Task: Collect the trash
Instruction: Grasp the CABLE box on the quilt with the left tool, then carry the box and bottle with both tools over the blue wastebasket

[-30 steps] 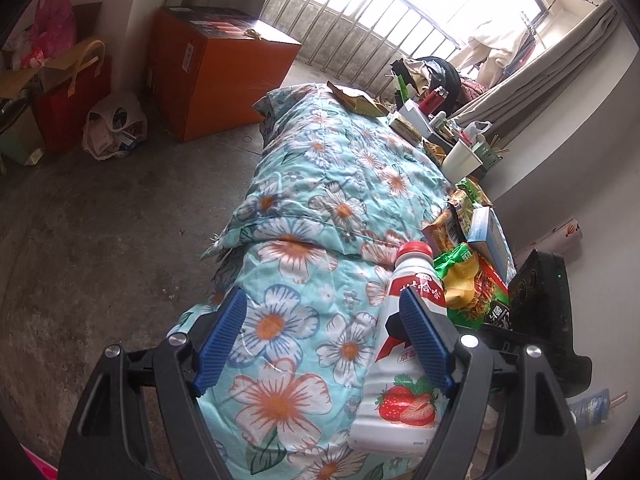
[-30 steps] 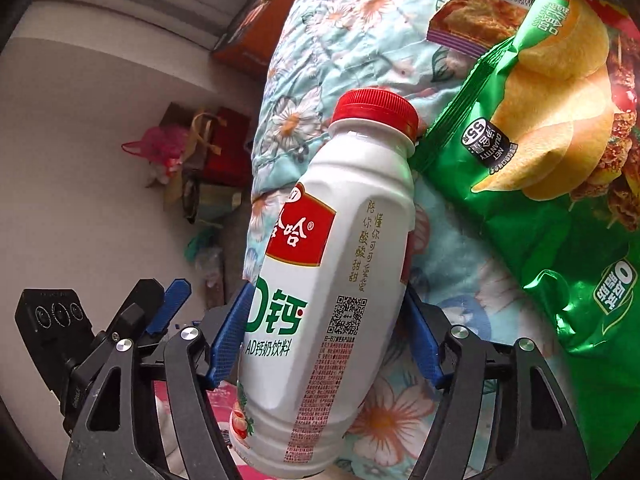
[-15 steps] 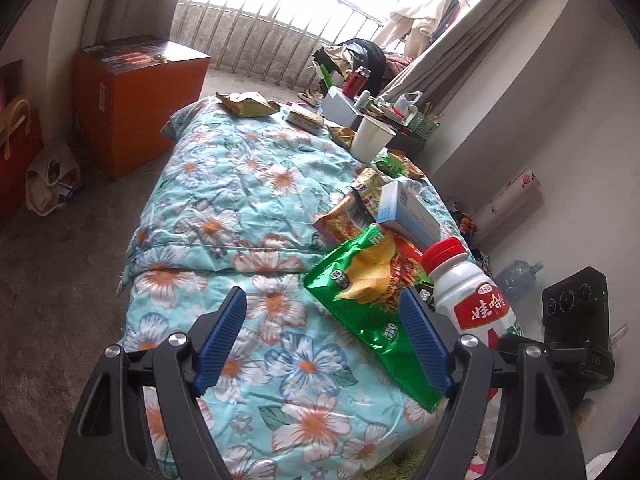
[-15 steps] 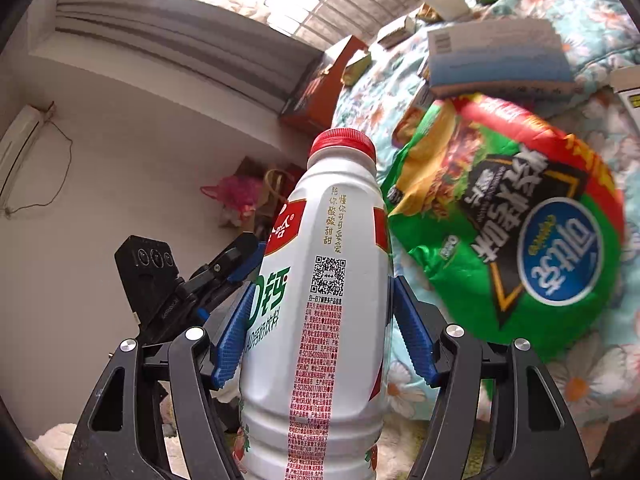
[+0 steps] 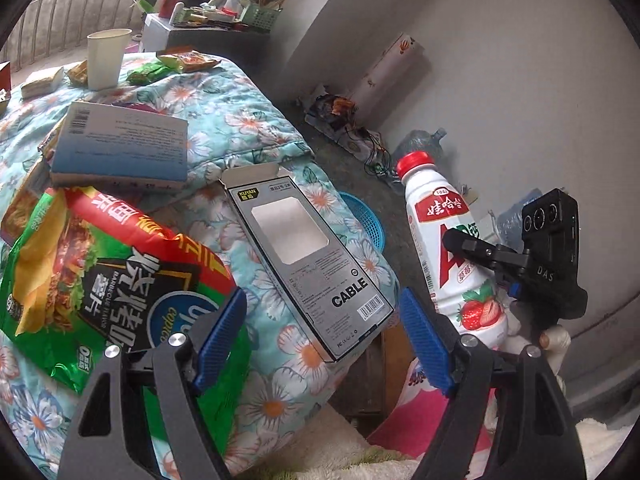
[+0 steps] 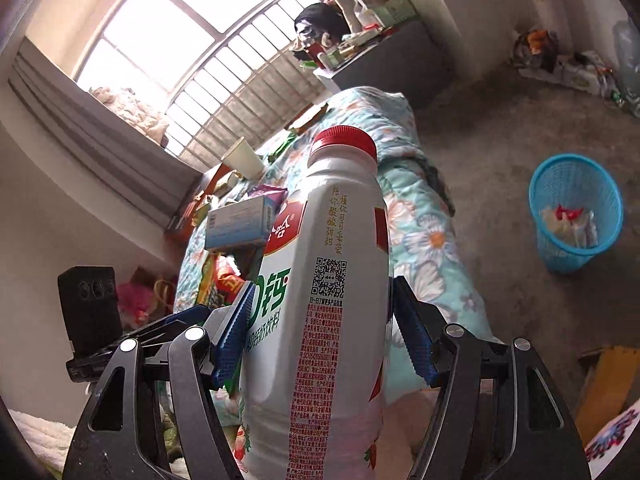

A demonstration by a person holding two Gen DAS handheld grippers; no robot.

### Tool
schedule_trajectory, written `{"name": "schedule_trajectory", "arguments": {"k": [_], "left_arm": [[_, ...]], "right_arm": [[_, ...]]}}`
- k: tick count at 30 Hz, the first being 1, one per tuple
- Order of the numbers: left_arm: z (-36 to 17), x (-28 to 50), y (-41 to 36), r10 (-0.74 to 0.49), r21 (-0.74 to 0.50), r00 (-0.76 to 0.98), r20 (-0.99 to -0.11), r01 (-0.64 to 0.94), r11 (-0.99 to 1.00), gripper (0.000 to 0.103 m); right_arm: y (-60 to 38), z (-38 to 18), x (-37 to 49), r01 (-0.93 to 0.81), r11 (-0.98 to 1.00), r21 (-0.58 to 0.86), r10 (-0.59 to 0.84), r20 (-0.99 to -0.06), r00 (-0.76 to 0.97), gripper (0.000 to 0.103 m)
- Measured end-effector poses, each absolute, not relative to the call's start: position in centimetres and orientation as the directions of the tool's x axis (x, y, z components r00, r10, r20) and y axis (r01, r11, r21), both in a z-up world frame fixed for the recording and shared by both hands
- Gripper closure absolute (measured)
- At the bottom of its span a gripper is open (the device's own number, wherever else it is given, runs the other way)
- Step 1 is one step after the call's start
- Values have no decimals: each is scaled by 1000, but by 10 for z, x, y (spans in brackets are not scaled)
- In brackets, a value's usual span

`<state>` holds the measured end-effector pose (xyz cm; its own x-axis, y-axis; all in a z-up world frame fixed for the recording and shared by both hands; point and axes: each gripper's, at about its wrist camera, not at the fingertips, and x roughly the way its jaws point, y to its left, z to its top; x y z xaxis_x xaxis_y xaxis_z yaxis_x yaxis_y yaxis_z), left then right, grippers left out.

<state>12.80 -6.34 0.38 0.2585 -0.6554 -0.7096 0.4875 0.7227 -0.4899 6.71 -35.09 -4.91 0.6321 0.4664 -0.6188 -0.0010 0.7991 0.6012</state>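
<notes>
The right tool pinches a white plastic drink bottle by its lower body, both blue pads pressed flat against its sides, the red cap pointing up and away from the tool. From the left wrist view the same bottle stands upright off to the right of the left tool, whose pads are spread wide with nothing between them. The bottle looks stiff-walled and smooth, so it could slip or swivel if pinched near the tapering shoulder; the broad, nearly straight waist where the pads now sit is likely the best hold. Whether it is empty or part full cannot be told, so its weight is uncertain, though it seems light. Ahead and to the right of the right tool, down on the floor, sits a blue mesh basket with some wrappers already in it, probably the place for the trash. Just ahead of the left tool, on the flowered bed, lie a flat grey cable box overhanging the bed's edge and, to the tool's left, a green chip bag. The box is light card, easily crushed, best taken across its narrow width; the bag is soft, crinkly and slippery, best pinched at a flattened edge.
</notes>
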Motion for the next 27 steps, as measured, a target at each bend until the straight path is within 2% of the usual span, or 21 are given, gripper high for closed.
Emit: {"name": "schedule_trajectory", "arguments": {"k": [4,10,20,27], "left_arm": [[-14,141,-83,-590,-438,246,-769,469,767,27],[-25,153,-84,-512,-370,254,-821,446,815,26],[-42,165,-115,-418,-298,251,-873,405,864,18],[-53,173,-135,-299,-180,306,-904,362,914,18]], "right_arm": [[-347,-86,82,18,793,609,506,-674,538,39],[-312,-103,68,-58,729,682,630,-636,445,39],[-374,-88,39,23,711,703,561,-587,584,39],[-392,-94,28,37,675,737,567,-550,613,39]]}}
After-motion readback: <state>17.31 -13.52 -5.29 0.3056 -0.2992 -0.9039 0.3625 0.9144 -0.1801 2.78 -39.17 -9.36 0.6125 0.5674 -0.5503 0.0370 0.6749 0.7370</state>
